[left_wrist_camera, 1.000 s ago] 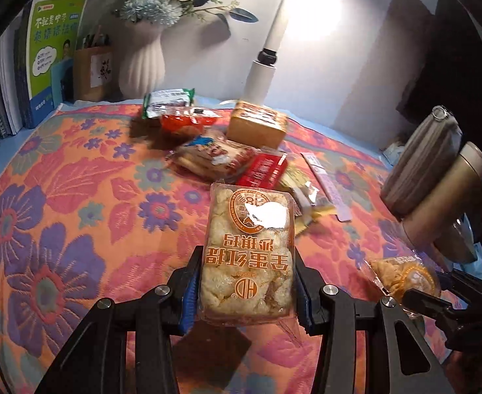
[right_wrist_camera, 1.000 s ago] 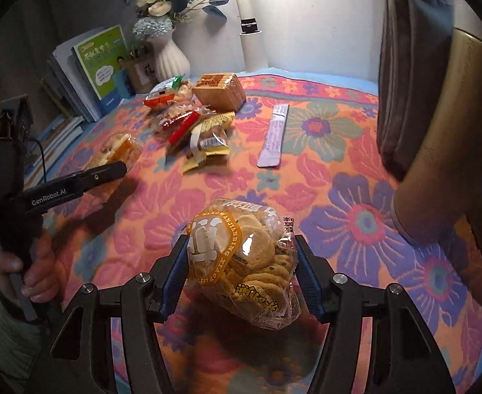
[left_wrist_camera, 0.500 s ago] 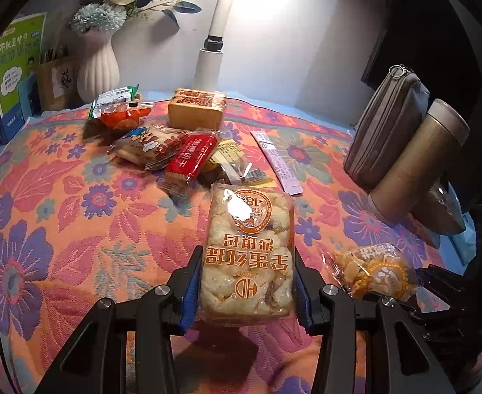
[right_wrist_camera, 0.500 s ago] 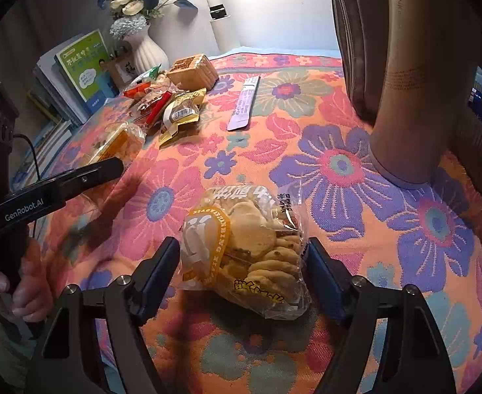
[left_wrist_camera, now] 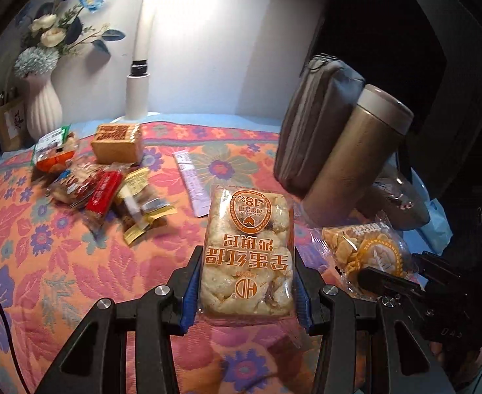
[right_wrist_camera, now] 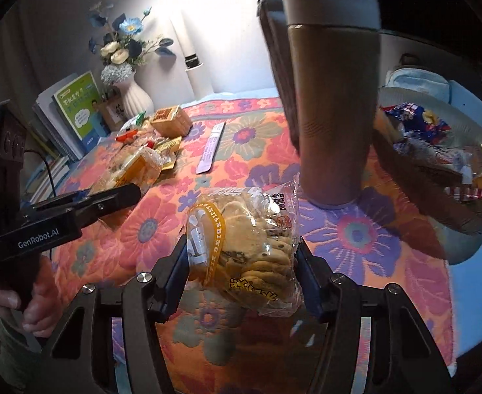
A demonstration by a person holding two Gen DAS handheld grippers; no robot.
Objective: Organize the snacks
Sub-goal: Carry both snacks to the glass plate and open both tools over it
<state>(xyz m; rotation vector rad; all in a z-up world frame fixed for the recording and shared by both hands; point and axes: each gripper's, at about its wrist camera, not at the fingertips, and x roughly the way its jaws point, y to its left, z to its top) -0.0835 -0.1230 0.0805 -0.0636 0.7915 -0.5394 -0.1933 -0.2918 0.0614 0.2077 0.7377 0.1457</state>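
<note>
My left gripper (left_wrist_camera: 247, 257) is shut on a rectangular pack of pale puffed snack (left_wrist_camera: 249, 216) with orange print, held above the flowered cloth. Its finger and that pack (right_wrist_camera: 132, 170) show at the left of the right wrist view, with a hand on the handle. My right gripper (right_wrist_camera: 241, 249) has a clear bag of round cookies (right_wrist_camera: 247, 216) with a yellow band between its pads. Its jaws are closing and the pads press on the bag. The same bag (left_wrist_camera: 369, 249) shows at the right of the left wrist view.
A tan thermos (right_wrist_camera: 332, 98) and a grey pouch (left_wrist_camera: 313, 121) stand just beyond both grippers. A brown basket (right_wrist_camera: 418, 190) with packs lies right of them. At the back left are a snack pile (left_wrist_camera: 103, 184), a purple sachet (left_wrist_camera: 191, 180), a vase (left_wrist_camera: 42, 108) and books (right_wrist_camera: 76, 111).
Both grippers have moved toward the thermos with their packs. The right jaws spread off the cookie bag half a second ago and have closed on it again.
</note>
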